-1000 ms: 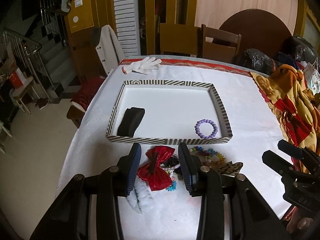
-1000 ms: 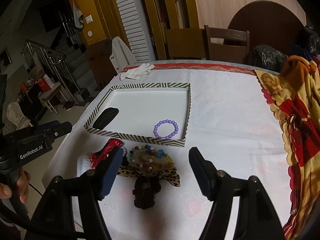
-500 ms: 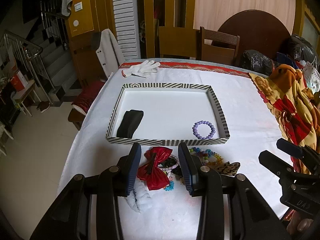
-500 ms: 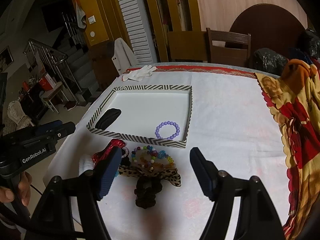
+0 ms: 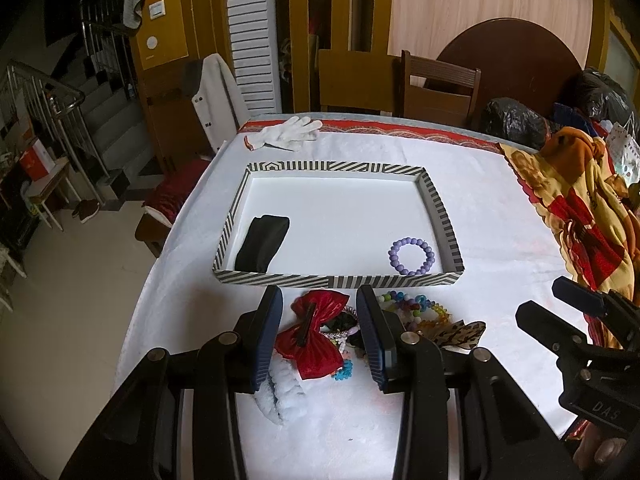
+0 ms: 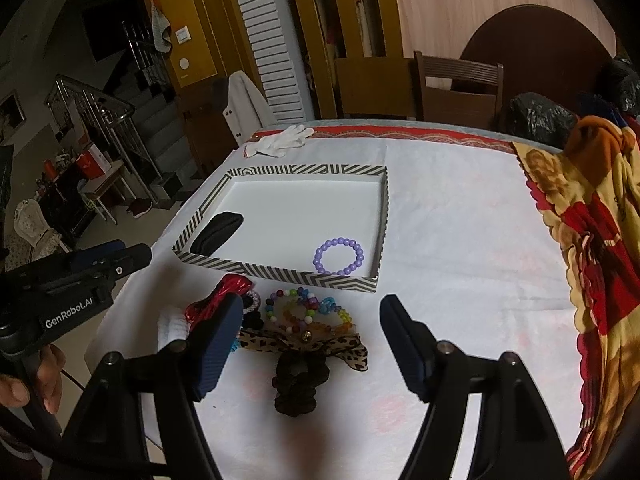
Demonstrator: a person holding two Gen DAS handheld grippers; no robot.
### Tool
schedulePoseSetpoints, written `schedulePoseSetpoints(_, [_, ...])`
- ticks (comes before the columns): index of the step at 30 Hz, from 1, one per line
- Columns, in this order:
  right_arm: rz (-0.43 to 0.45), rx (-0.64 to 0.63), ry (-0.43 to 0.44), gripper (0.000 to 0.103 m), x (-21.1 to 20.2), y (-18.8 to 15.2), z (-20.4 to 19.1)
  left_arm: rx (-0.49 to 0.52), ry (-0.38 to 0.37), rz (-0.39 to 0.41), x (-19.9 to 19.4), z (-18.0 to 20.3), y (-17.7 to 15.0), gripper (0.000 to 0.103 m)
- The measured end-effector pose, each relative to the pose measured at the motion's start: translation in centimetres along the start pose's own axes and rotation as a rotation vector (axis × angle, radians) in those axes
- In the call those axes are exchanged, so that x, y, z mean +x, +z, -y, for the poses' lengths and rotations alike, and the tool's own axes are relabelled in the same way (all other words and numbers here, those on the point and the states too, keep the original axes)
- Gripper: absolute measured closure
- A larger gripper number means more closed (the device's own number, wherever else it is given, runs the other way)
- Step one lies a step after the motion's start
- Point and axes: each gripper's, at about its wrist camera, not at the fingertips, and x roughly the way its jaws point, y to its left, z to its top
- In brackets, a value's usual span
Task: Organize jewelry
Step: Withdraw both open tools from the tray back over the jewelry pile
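A striped tray lies on the white table. It holds a purple bead bracelet and a black case. In front of the tray lies a pile: a red bow, coloured bead bracelets, a leopard bow, a black scrunchie and a white scrunchie. My left gripper is open above the red bow, empty. My right gripper is open wide above the beads and leopard bow, empty.
A white glove lies at the table's far edge. A patterned orange and red blanket covers the right side. Chairs stand behind the table. Black bags sit at the far right.
Both grippers have drawn back and up a little, so the tray and pile sit slightly farther off. Both stay open and nothing was picked up.
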Motion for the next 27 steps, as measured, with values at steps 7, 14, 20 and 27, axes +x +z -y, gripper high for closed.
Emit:
schedulePoseSetpoints(7, [-0.014,-0.007,0.006,0.029,0.6,-0.1,-0.6,-0.013,0.000,-0.009,0.2,-0.8,-0.3,0.059])
schedulePoseSetpoints(14, [-0.025,-0.008,0.006,0.029,1.1,-0.2,-1.0,-0.018,0.000,-0.014,0.4,-1.3,-0.2,0.059])
schedulePoseSetpoints(20, [-0.031,-0.014,0.007,0.028,1.3,-0.3,-1.3,-0.026,-0.003,-0.022,0.6,-1.7,-0.4,0.059])
schedulePoseSetpoints(27, [-0.046,-0.012,0.012,0.028,1.8,-0.5,-1.4,-0.032,-0.003,-0.034,0.8,-2.0,-0.6,0.059])
